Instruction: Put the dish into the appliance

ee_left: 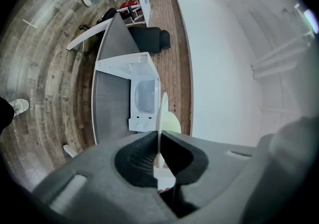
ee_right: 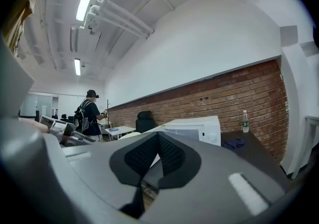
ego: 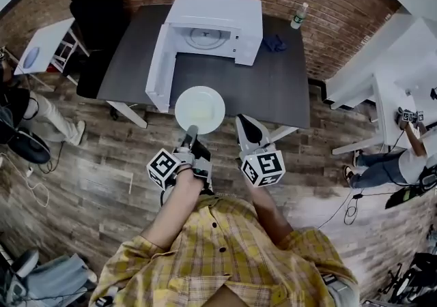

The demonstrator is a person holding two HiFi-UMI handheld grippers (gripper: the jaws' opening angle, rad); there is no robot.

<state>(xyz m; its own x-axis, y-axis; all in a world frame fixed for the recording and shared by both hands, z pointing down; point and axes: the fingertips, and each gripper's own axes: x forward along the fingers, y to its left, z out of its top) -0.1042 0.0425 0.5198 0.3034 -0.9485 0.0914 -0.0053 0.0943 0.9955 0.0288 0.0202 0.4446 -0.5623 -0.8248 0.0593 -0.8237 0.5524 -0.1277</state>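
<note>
My left gripper [ego: 192,132] is shut on the near rim of a round white dish [ego: 199,109], held flat above the front edge of the dark table [ego: 273,87]. The left gripper view shows the dish [ee_left: 162,111] edge-on, pinched between the pads of the left gripper [ee_left: 159,136]. Beyond it stands the white microwave [ego: 215,26] [ee_left: 144,96], its door [ego: 158,70] swung open to the left and its glass turntable [ego: 205,37] showing inside. The right gripper [ego: 244,123] [ee_right: 158,136] hovers beside the dish, jaws shut on nothing.
On the table behind the microwave [ee_right: 199,128] are a water bottle [ego: 298,16] [ee_right: 244,121] and a blue cloth [ego: 275,43]. A black chair [ego: 95,12] and a small white table [ego: 44,43] stand to the left. White desks [ego: 382,74] and seated people flank the room.
</note>
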